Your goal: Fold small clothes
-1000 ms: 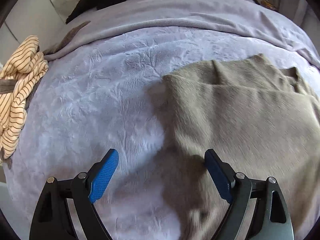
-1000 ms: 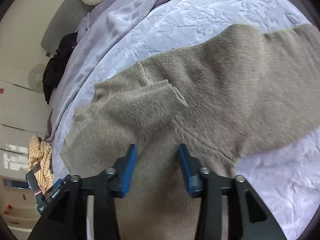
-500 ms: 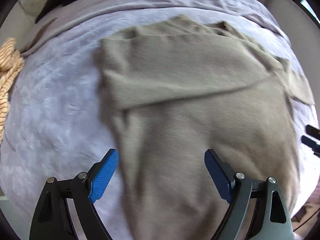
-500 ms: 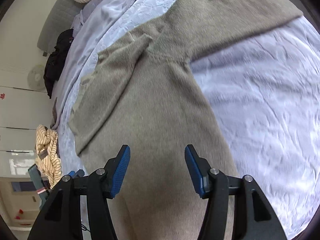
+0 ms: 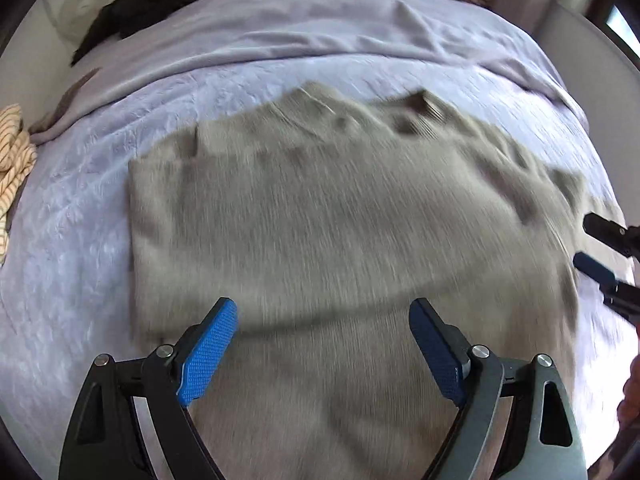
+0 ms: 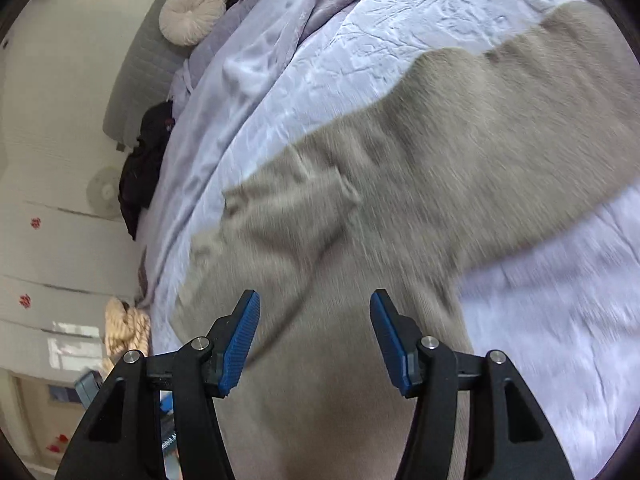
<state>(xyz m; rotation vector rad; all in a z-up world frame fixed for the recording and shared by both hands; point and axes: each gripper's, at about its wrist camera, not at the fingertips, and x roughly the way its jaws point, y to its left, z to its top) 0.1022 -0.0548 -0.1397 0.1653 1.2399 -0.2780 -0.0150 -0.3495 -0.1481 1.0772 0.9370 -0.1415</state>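
- The taupe sweater (image 5: 340, 216) lies spread flat on the lavender bedspread (image 5: 80, 240), one sleeve already folded across its body.
- Left gripper (image 5: 324, 344) hangs over the sweater, jaws wide apart, holding nothing.
- Right gripper (image 6: 316, 336) has just been opening, nothing between its pads, only sweater underneath.
- A striped garment (image 5: 16, 160) sits crumpled at the bed's edge.

Light: soft, even daylight; brightest on the lavender bedspread (image 6: 400, 40) beyond the sweater.
Shadows: faint, under the sweater (image 5: 340, 208) folds and edges.
Glare: mild sheen on bedspread ridges beyond the sweater.
Blur: strong motion streaks across the sweater in both views; hand-held gripper pads (image 5: 208, 356) sharp.
Distortion: heavy fisheye bending around the sweater, black corners.
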